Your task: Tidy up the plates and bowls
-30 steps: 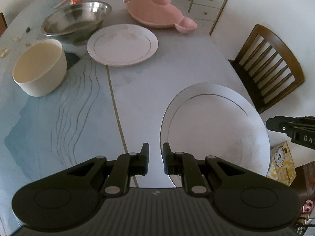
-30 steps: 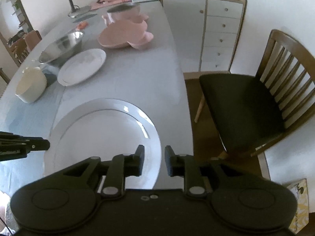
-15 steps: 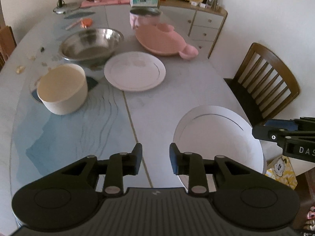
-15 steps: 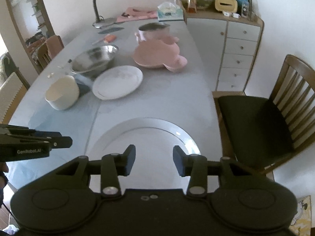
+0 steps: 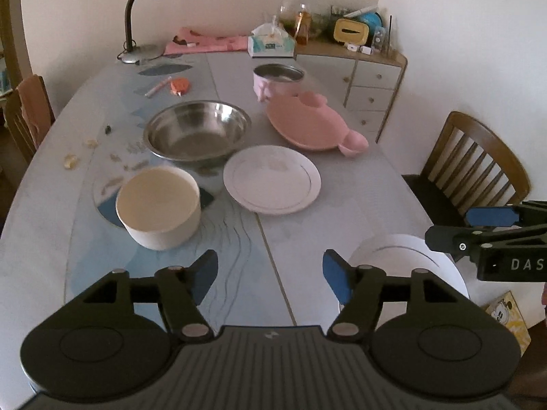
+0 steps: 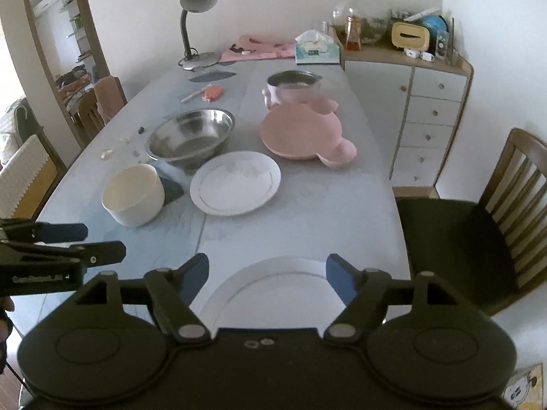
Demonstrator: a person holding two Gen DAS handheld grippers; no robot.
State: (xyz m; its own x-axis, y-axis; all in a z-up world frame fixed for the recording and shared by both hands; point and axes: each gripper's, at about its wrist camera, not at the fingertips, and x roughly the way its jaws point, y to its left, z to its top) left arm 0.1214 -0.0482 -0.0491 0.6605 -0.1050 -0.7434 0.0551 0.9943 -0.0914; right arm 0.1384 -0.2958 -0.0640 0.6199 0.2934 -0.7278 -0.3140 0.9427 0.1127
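A large white plate [image 6: 273, 282] lies at the table's near edge, just under my open, empty right gripper [image 6: 266, 278]; it also shows in the left wrist view [image 5: 403, 256]. A smaller white plate [image 5: 272, 178] [image 6: 236, 182] lies mid-table. A cream bowl [image 5: 158, 203] [image 6: 134, 194] stands to its left, a steel bowl [image 5: 197, 133] [image 6: 191, 136] behind. A pink shaped plate [image 5: 309, 124] [image 6: 302, 133] and a pink-sided pot [image 5: 277, 80] [image 6: 294, 87] are farther back. My left gripper [image 5: 270, 276] is open and empty above the table's near part.
A wooden chair [image 6: 478, 239] stands at the table's right side. A white drawer cabinet [image 6: 427, 116] is at the back right. A desk lamp [image 6: 196, 20], tissue box [image 6: 316, 49] and pink cloth sit at the far end. Crumbs lie at the left.
Both grippers have opened wide and pulled back and up from the large white plate, so more of the table shows.
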